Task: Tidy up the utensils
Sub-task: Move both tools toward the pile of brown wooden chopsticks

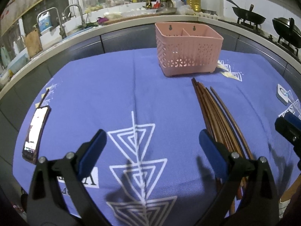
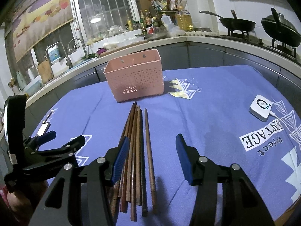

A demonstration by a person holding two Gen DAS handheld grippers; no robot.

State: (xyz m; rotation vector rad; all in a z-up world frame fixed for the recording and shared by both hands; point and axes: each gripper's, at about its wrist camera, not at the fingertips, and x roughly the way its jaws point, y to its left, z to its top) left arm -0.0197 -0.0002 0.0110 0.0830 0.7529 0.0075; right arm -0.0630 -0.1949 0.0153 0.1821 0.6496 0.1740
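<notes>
So the whole setup sits on a purple tablecloth with white triangle prints, kitchen counter curving round behind it. Biggest thing on it is the pink basket, a two-compartment holder standing upright at the far side. As far as I can see into it, both sections look empty, so I'd say nothing is sorted yet.

The chopsticks lie in a loose bundle on the cloth, tips pointing at the basket and stopping just short of it, one stick a little apart on the right side of the pile.

The right gripper hovers over the thick ends with its jaws spread wide, holding nothing. The left gripper is gaping wide too, empty, just left of the bundle over bare cloth.

Smaller stuff: a phone near the left edge, a little white puck device on the right.

Hard to tell: the exact stick count, since they overlap and the gripper fingers cover part of them. Basket bottom isn't visible either.
</notes>
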